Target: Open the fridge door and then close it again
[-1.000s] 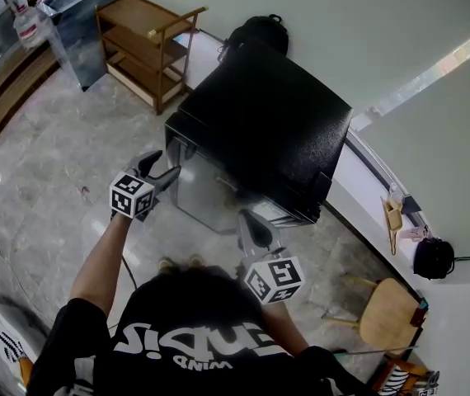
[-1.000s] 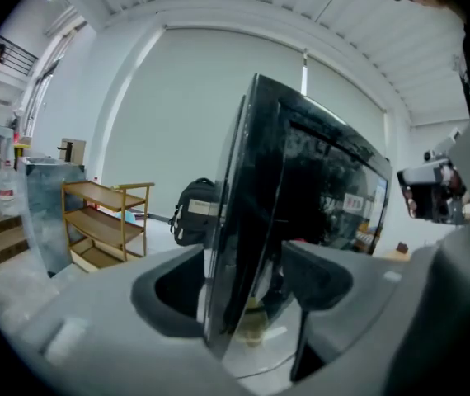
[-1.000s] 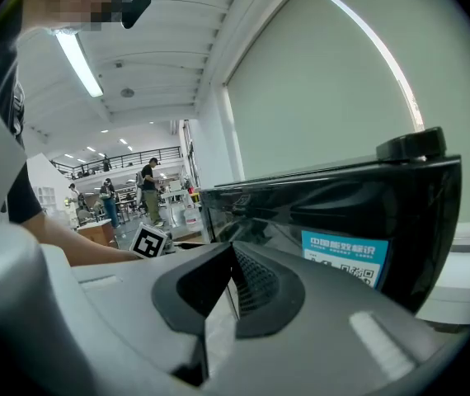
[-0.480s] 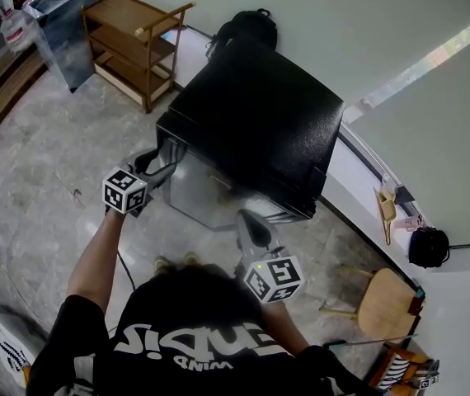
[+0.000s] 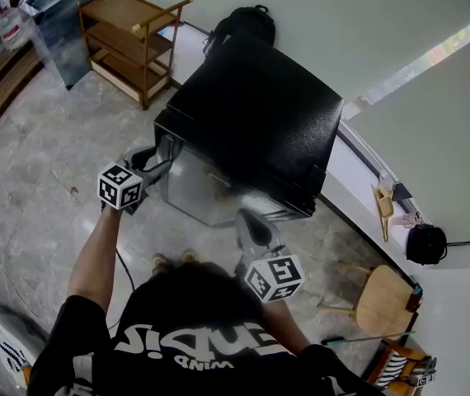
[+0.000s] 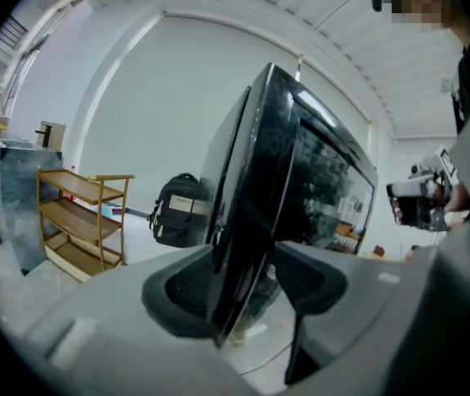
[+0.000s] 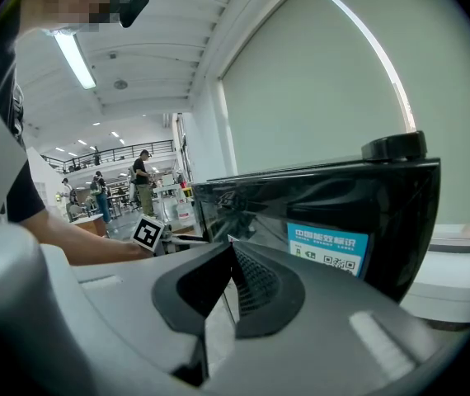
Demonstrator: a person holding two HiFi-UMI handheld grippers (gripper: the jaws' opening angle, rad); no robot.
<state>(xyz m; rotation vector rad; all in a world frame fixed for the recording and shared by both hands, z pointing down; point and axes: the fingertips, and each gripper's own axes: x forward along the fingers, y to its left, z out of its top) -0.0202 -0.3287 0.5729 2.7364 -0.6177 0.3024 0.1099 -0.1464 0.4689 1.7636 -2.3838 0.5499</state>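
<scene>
**Left gripper closing on the fridge door**

My left gripper [image 5: 159, 165] is narrowing around the door [image 6: 251, 180] edge of the glossy black box-shaped fridge [image 5: 256, 114] at twelve o'clock, pads not yet pinching. A second ago it gaped wider. My right gripper [image 5: 247, 219], pressed together and empty, hovers at one o'clock. One fridge, two grippers.

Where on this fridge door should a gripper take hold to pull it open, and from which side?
Grip the fridge door by its free upright edge, coming in at the front corner on the person's left with one finger each side. The door is a thin slab that fits between the fingers. The left gripper straddles it, jaws closing.
</scene>
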